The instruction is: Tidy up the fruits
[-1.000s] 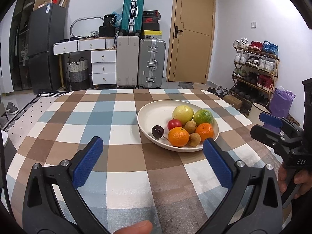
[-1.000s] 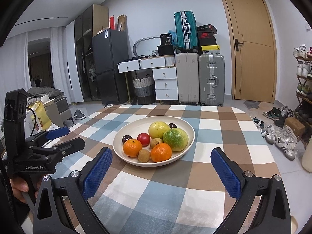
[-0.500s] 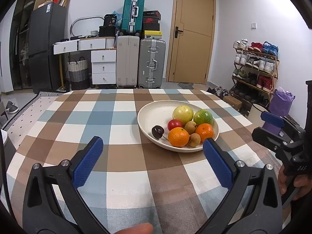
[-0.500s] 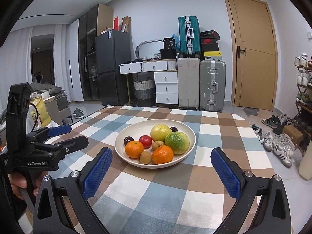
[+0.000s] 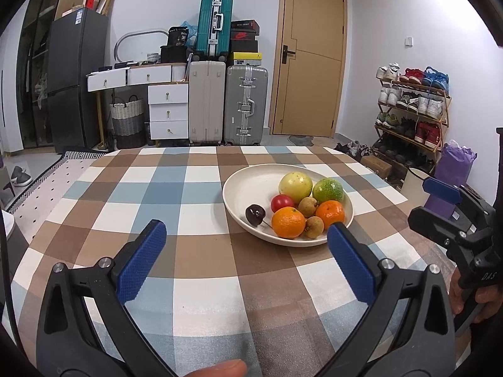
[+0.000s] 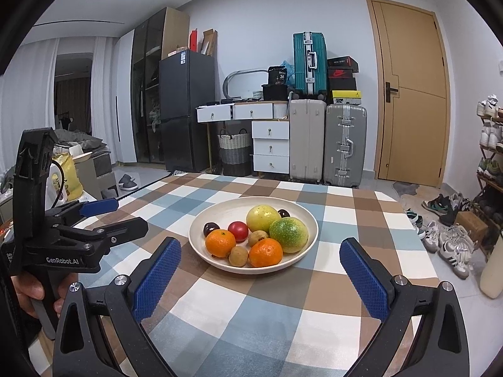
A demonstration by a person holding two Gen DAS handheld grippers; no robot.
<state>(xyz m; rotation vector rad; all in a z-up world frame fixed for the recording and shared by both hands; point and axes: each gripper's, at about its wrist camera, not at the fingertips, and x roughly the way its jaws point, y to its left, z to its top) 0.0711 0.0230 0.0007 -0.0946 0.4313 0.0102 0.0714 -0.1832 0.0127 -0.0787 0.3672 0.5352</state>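
A cream plate (image 5: 239, 185) (image 6: 309, 220) on the checked tablecloth holds several fruits: two oranges (image 5: 288, 222) (image 6: 220, 243), a red tomato (image 5: 282, 202), a yellow fruit (image 5: 295, 183), a green fruit (image 5: 328, 190) (image 6: 288, 234), small brown fruits (image 5: 308, 206) and a dark plum (image 5: 255, 214). My left gripper (image 5: 246, 235) is open and empty, a little short of the plate. My right gripper (image 6: 259, 253) is open and empty, just before the plate's near rim. Each gripper also shows in the other's view, the right one (image 5: 440, 207) and the left one (image 6: 103, 216).
The round table (image 5: 132, 188) carries a checked cloth. Behind it stand suitcases (image 5: 226, 103), white drawers (image 5: 166, 110), a black fridge (image 5: 72, 78) and a door (image 5: 311, 62). A shoe rack (image 5: 411, 103) stands to the right.
My right gripper has tilted or risen slightly, so the plate sits lower in its view. My left gripper has hardly moved.
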